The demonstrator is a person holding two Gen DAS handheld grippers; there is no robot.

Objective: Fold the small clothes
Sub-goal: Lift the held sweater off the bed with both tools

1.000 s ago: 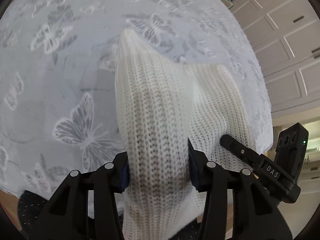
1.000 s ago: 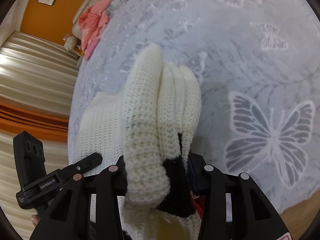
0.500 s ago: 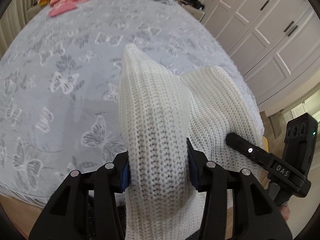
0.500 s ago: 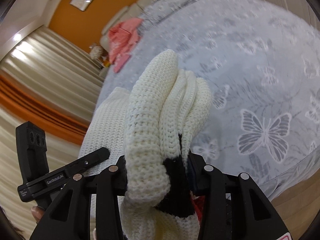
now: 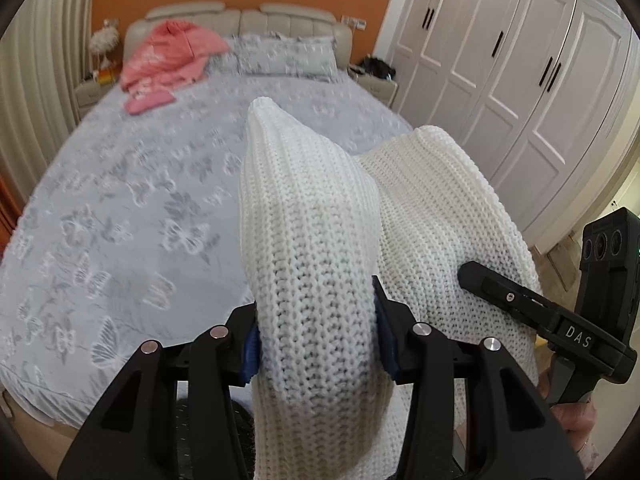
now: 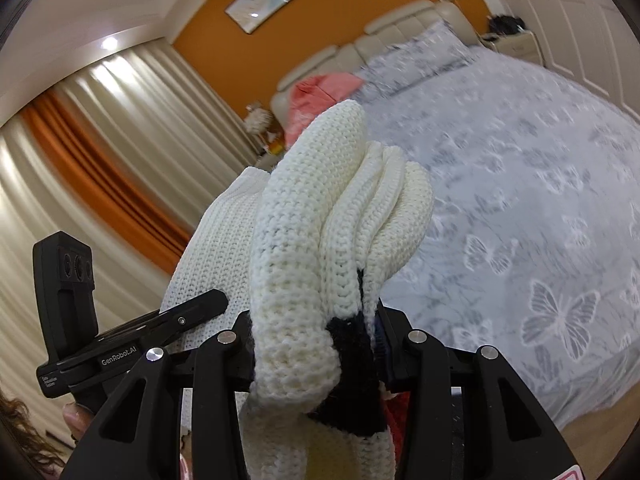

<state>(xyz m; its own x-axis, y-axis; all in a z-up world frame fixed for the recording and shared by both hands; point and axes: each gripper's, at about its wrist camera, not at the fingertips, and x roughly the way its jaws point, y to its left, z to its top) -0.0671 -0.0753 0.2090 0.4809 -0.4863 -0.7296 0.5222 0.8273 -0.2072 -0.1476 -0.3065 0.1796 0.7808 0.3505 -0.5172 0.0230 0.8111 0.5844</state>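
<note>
While bunched, white knit sweater [image 5: 312,280] fills both jaws.

Both units matte black plastic. Left gripper [image 5: 316,330]: two forked arms, silver round screws, blue pads [image 5: 251,350] inside the jaws. Right gripper [image 6: 314,340]: same build, silver screws. Seen from the opposite view, right one reads "DAS" in white, left one "GenRobot.AI"; each carries a three-lens block.
</note>
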